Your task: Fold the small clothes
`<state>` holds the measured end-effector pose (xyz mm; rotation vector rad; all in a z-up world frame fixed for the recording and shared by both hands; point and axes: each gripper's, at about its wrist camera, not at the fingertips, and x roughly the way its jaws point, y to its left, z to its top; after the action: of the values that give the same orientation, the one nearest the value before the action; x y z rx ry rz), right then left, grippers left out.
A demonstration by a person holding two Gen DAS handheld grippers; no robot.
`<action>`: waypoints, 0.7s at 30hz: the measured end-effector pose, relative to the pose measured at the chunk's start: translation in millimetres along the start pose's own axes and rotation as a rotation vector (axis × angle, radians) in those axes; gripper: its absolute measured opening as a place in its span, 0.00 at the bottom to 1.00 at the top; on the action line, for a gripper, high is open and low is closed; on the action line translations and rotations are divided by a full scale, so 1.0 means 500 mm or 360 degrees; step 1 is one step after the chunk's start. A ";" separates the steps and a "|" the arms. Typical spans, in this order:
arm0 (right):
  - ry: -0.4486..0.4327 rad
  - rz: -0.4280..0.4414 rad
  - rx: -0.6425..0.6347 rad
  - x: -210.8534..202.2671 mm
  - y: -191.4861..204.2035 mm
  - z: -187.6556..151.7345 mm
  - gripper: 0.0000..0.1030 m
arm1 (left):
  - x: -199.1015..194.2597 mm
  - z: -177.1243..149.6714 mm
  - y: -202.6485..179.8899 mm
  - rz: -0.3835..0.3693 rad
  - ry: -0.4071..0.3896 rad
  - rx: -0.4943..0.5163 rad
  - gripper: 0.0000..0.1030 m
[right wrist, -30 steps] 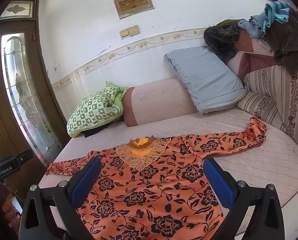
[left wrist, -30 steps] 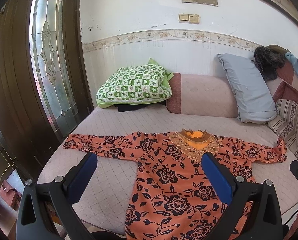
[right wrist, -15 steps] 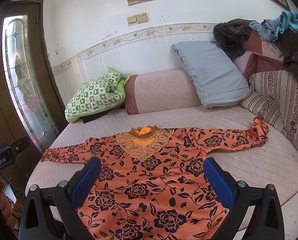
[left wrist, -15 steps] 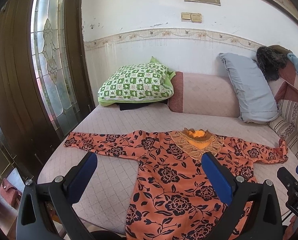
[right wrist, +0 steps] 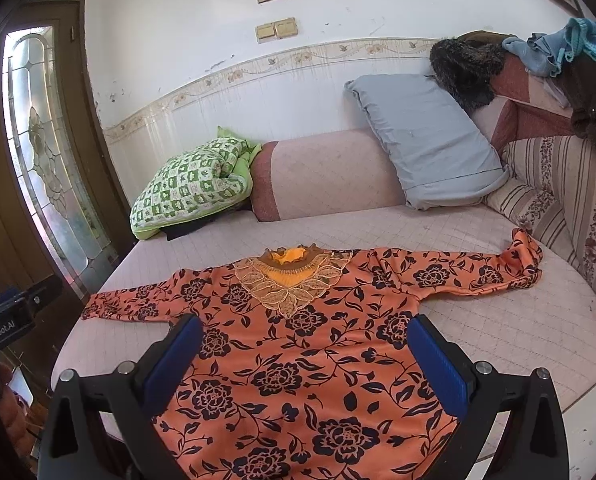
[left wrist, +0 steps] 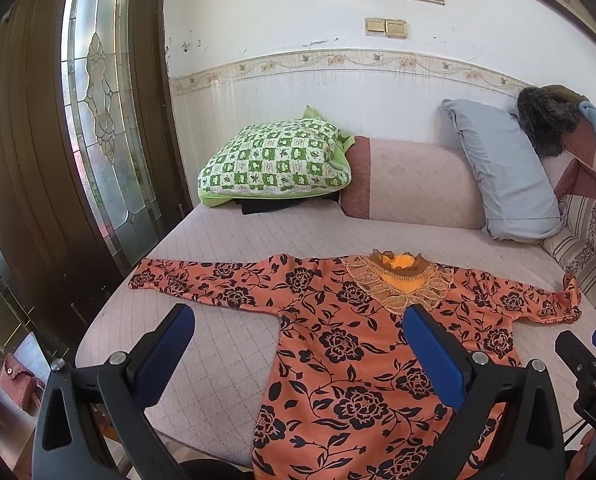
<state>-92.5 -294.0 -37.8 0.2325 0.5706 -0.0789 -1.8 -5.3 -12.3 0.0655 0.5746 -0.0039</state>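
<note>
An orange top with black flowers (left wrist: 350, 344) lies flat on the bed, sleeves spread left and right, lace collar toward the wall. It also shows in the right wrist view (right wrist: 298, 340). My left gripper (left wrist: 298, 316) is open and empty, held above the near edge over the garment's left side. My right gripper (right wrist: 302, 324) is open and empty above the garment's body. The right gripper's tip also shows in the left wrist view (left wrist: 586, 344) at the lower right.
The pink quilted bed (left wrist: 225, 336) has a green checked pillow (left wrist: 273, 160), a pink bolster (left wrist: 414, 180) and a grey pillow (left wrist: 502, 168) along the wall. Clothes are piled on the striped sofa arm (right wrist: 570, 60) at the right. A wooden door with glass (left wrist: 97, 120) stands at the left.
Both grippers have tilted and shifted slightly, so the bed and garment sit a little lower in view. Jaws stay open. The garment has not moved.
</note>
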 end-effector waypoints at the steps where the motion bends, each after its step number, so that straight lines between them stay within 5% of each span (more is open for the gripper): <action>1: 0.0005 0.0002 -0.0001 0.002 0.001 0.000 1.00 | 0.002 -0.001 0.000 0.0002 0.0005 0.0000 1.00; 21: 0.0052 0.0009 0.0008 0.043 -0.004 -0.010 1.00 | 0.043 -0.008 -0.007 0.0031 0.0063 0.0019 1.00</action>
<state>-77.4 -295.0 -54.1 0.2404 0.6023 -0.0715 13.9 -8.2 -27.5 0.0829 0.6132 0.0126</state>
